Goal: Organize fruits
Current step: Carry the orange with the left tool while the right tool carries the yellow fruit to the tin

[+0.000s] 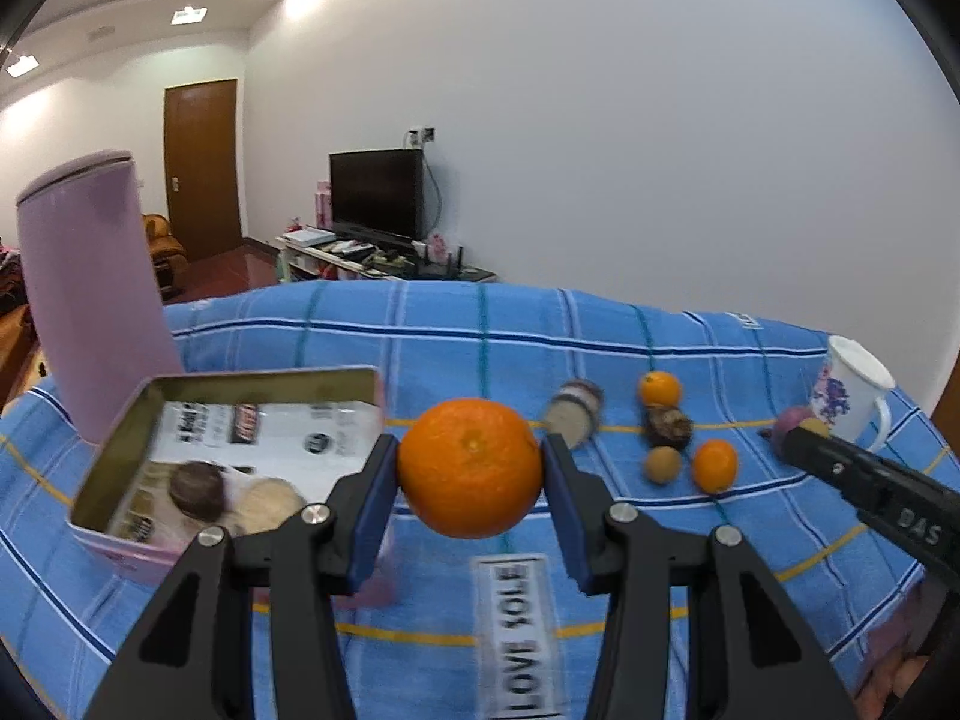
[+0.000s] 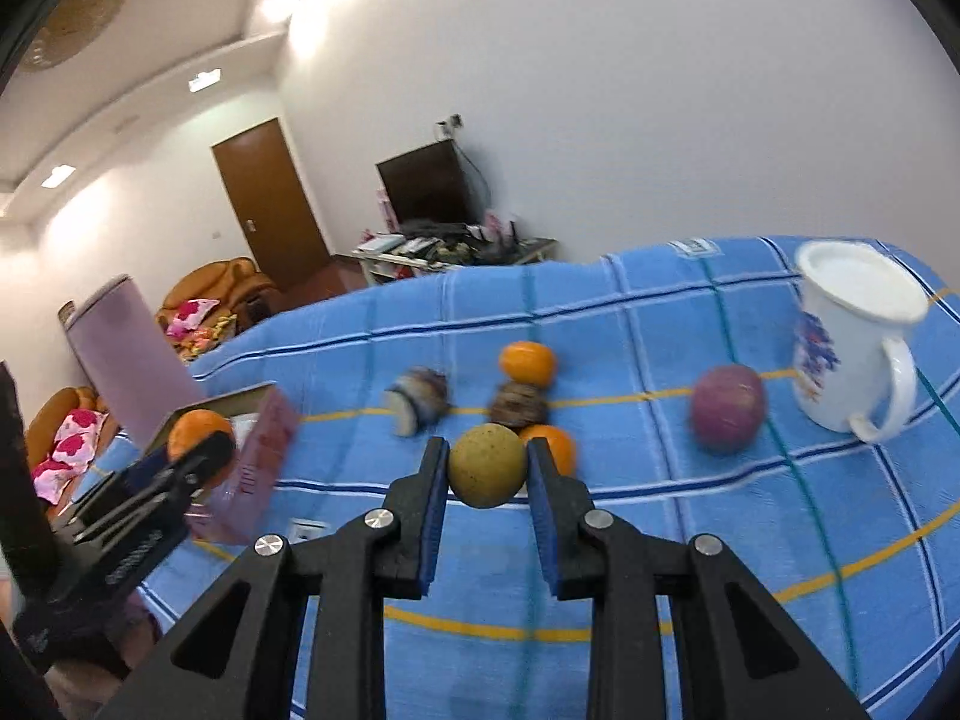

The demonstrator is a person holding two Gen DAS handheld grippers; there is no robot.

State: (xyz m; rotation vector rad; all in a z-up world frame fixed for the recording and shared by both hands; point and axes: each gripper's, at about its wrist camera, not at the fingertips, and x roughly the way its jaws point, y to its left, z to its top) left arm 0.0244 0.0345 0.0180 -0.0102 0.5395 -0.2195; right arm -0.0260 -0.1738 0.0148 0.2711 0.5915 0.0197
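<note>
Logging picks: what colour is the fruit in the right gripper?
Yellowish-green with small dark speckles, the round fruit; clearest in the right wrist view.

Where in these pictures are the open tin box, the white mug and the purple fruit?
Tin box (image 1: pixel 114 456): left wrist view, on its left wall.
White mug (image 2: pixel 840 372): right wrist view, on its side below the rim.
Purple fruit (image 2: pixel 728 417): right wrist view, on the middle of its skin.
</note>
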